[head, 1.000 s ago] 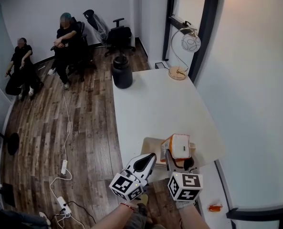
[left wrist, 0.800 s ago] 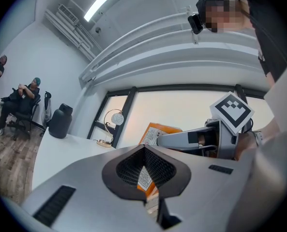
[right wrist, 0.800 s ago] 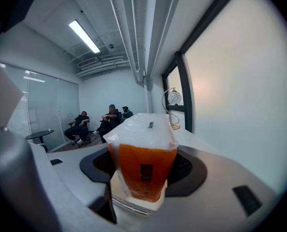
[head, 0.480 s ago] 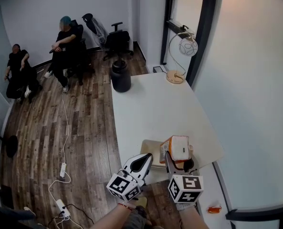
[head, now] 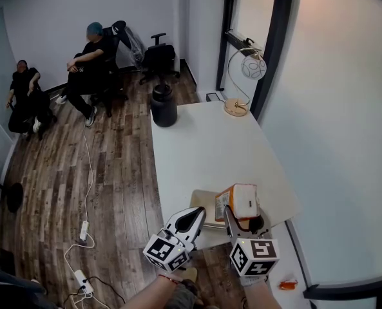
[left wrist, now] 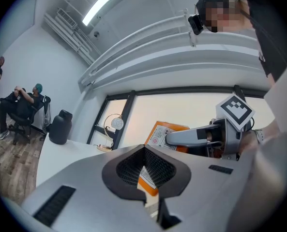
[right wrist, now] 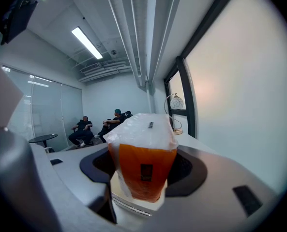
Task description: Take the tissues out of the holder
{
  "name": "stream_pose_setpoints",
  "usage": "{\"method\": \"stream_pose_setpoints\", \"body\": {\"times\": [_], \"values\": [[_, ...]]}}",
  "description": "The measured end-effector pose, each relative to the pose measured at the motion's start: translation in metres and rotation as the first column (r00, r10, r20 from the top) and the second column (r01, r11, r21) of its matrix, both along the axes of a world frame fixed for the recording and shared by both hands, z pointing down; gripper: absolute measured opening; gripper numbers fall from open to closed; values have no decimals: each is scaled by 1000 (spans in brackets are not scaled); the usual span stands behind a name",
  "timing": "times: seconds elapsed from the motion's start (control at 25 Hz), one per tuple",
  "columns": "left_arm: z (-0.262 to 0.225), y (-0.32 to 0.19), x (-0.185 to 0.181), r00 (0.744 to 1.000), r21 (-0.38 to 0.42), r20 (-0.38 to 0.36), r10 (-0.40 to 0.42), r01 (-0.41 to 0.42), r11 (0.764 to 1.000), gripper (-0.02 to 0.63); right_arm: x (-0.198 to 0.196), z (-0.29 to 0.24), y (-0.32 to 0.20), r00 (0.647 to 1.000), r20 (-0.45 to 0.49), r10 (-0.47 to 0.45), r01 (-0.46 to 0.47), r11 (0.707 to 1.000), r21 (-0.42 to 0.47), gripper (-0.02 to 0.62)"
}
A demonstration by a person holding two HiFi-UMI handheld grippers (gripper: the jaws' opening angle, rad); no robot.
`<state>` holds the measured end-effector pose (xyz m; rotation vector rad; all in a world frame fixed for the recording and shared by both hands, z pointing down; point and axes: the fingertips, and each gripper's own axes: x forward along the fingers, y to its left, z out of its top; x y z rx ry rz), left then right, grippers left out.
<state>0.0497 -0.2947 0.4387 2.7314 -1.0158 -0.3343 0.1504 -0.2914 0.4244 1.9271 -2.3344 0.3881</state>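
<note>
The left claw (head: 203,210) has its jaws together at the tips, with nothing between them. It sits at the near edge of the white desk (head: 210,147), next to the beige holder (head: 202,198). Just right of the holder is the orange tissue pack (head: 239,199), which has a clear plastic top. The right claw (right wrist: 143,170) is closed on the pack's two sides and holds it upright over the near end of the desk.
</note>
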Motion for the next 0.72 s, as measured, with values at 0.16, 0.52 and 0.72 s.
{"method": "stream_pose_setpoints", "body": {"times": [0.16, 0.52, 0.72], "values": [[-5, 0, -4, 1000, 2, -2, -7, 7, 1000, 2, -1, -9, 2, 1000, 3, -10, 10, 1000, 8, 283], [-16, 2, -12, 999, 27, -35, 0, 1, 1000, 2, -7, -22, 8, 1000, -1, -20, 20, 999, 26, 282], [-23, 4, -15, 999, 30, -41, 0, 1, 1000, 2, -8, -25, 13, 1000, -11, -24, 24, 999, 26, 283]]}}
